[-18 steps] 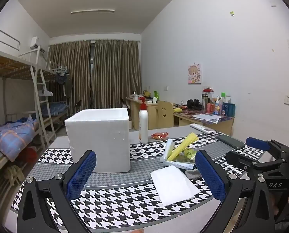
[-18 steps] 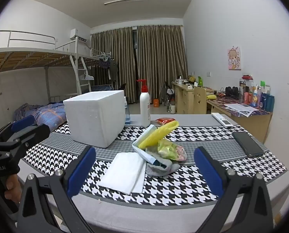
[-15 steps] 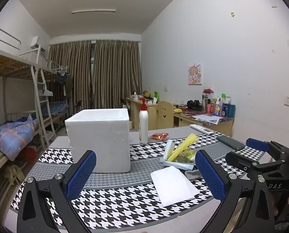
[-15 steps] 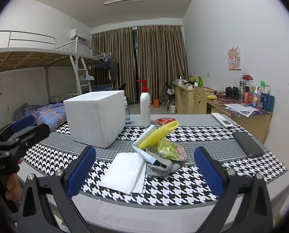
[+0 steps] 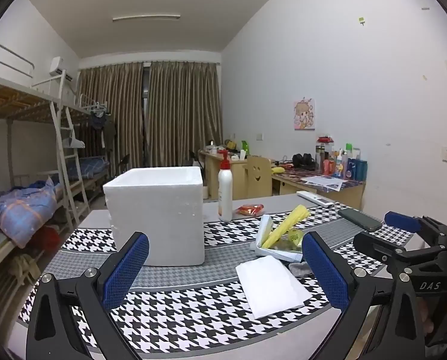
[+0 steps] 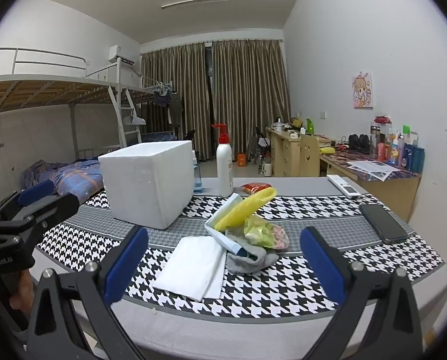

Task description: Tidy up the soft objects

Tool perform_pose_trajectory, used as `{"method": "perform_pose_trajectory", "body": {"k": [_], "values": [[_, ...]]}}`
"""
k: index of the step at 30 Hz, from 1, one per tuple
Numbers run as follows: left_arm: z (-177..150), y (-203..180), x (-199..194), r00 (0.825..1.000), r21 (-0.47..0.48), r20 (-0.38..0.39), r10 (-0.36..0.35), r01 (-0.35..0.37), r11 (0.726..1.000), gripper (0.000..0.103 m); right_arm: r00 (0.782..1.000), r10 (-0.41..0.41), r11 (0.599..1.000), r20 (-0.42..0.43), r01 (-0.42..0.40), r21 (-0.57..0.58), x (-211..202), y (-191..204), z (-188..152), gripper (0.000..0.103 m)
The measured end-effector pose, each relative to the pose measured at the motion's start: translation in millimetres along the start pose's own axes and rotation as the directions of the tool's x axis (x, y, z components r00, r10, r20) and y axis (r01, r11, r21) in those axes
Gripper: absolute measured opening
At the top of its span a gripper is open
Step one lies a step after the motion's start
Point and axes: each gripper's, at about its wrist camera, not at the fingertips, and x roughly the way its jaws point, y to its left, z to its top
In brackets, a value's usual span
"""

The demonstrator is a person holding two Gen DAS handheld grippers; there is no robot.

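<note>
I see both grippers, left and right, spread wide, holding nothing. Only my right view shows the grey sock fully; left barely shows it.

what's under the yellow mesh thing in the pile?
The yellow mesh piece leans on an open white box. Beside and below it lie a crumpled yellow-green bag and a grey sock. Whatever is inside the box beneath it is covered.

Table, houndstooth cloth: foam box, lotion bottle, white towel, grey sock, phone, remote.
</note>
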Motion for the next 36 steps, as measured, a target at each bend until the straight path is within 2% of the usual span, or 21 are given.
{"method": "perform_pose_trajectory", "body": {"k": [6,10,36], "values": [[0,-2,2,1.0,0.009,-0.015,-0.02,0.02,1.0,0.102,1.0,0.001,1.0,0.0,-0.001,-0.002,-2,-4,4,0.102],[0,-3,2,1.0,0.009,-0.006,-0.006,0.006,1.0,0.102,1.0,-0.002,1.0,0.002,0.002,-0.001,-1,-2,1,0.102],[0,-1,14,0.998,-0.009,-0.047,-0.034,0.034,0.999,0.102,1.0,-0.008,1.0,-0.012,0.008,0.005,6,-5,3,0.102]]}}
